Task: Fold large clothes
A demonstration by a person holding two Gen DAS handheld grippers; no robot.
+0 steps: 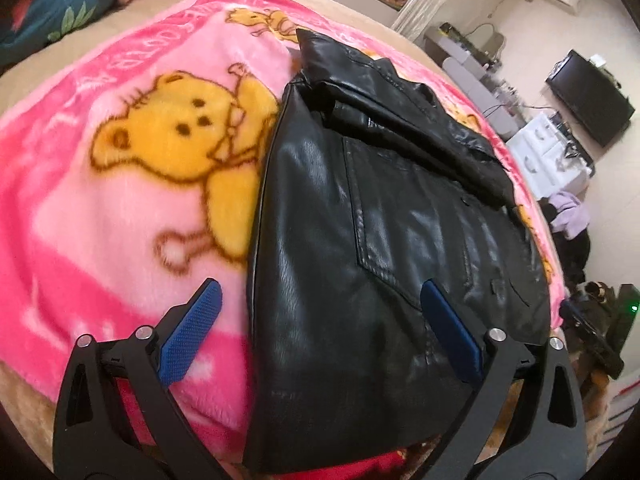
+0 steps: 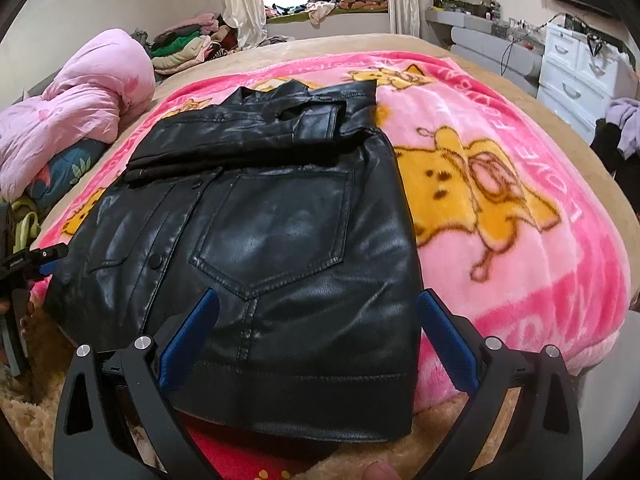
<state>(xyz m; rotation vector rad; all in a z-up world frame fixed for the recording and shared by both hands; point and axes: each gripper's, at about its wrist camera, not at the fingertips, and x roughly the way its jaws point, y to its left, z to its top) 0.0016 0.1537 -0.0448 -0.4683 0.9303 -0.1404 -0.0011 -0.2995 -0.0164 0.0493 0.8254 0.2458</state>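
Fingers [image 1: 192,336] spread above jacket [image 1: 360,240], pink blanket [image 1: 100,220], bed.

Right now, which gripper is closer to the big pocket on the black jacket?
Right. The right gripper straddles the hem just below the pocket; the left gripper is over the jacket's side edge.

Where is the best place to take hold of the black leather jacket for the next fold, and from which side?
Probably the black leather jacket by its near hem corners, from the bed's near edge: the hem lies flat and free, facing both open grippers, left gripper, right gripper.
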